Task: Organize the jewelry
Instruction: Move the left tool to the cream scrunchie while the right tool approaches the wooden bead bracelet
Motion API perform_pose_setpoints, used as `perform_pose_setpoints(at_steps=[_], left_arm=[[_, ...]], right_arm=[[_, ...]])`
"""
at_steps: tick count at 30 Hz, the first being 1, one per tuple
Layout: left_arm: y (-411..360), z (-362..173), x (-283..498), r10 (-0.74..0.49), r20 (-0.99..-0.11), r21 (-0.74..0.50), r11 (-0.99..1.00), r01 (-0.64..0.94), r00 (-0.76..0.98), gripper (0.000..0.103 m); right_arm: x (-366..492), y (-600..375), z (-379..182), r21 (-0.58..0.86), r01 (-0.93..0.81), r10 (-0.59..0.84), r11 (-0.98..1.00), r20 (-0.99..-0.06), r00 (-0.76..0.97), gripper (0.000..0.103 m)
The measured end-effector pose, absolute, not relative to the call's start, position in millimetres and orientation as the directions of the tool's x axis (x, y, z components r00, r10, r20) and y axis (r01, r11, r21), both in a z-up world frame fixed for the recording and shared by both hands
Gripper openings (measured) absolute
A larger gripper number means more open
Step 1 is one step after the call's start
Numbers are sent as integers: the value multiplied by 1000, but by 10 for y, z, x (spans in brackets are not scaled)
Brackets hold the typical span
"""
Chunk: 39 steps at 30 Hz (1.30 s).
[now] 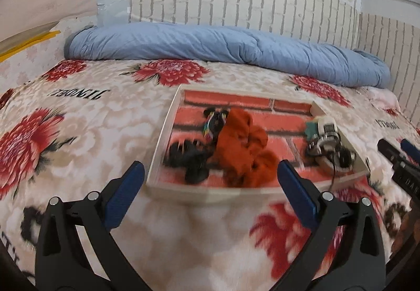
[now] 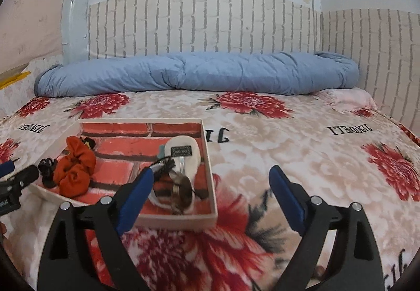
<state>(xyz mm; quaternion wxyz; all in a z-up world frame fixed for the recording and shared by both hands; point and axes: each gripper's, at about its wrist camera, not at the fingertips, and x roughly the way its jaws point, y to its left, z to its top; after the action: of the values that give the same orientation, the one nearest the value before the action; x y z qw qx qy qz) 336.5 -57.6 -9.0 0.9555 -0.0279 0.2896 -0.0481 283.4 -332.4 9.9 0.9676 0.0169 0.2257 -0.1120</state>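
Note:
A shallow white tray [image 1: 162,138] with a red brick-pattern floor lies on the flowered bedspread; it also shows in the right wrist view [image 2: 210,175]. In it lie an orange scrunchie [image 1: 244,151] [image 2: 74,170], black hair pieces [image 1: 189,159] [image 2: 47,170], and a white pad with bracelets and a tag [image 1: 328,144] [image 2: 183,167]. My left gripper [image 1: 210,175] is open and empty, just before the tray's near edge. My right gripper [image 2: 210,180] is open and empty, at the tray's near right corner; its tips show in the left wrist view [image 1: 399,151].
A rolled blue duvet [image 1: 223,46] [image 2: 197,73] lies along the brick-pattern wall at the back of the bed. The flowered bedspread [image 2: 328,159] stretches to the right of the tray. Yellow-edged boards [image 1: 29,39] stand at the far left.

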Motion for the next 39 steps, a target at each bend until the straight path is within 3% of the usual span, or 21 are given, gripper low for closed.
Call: perform_pose_setpoints(at_steps=[18, 27, 30, 39], left_arm=[[23, -66, 2181, -31, -554, -41, 999, 10, 832, 98], [346, -128, 1806, 58, -569, 45, 998, -39, 820, 98], [481, -157, 1767, 36, -592, 10, 999, -37, 805, 98], [612, -273, 1863, 82, -655, 43, 997, -71, 751, 98]], right_arm=[[1716, -3503, 47, -128, 296, -322, 946, -441, 838, 88], [1348, -3774, -1, -133, 361, -380, 923, -453, 806, 88], [1331, -3885, 11, -134, 393, -409, 910, -457, 790, 88], [1558, -4117, -185, -135, 402, -405, 906, -559, 724, 88]])
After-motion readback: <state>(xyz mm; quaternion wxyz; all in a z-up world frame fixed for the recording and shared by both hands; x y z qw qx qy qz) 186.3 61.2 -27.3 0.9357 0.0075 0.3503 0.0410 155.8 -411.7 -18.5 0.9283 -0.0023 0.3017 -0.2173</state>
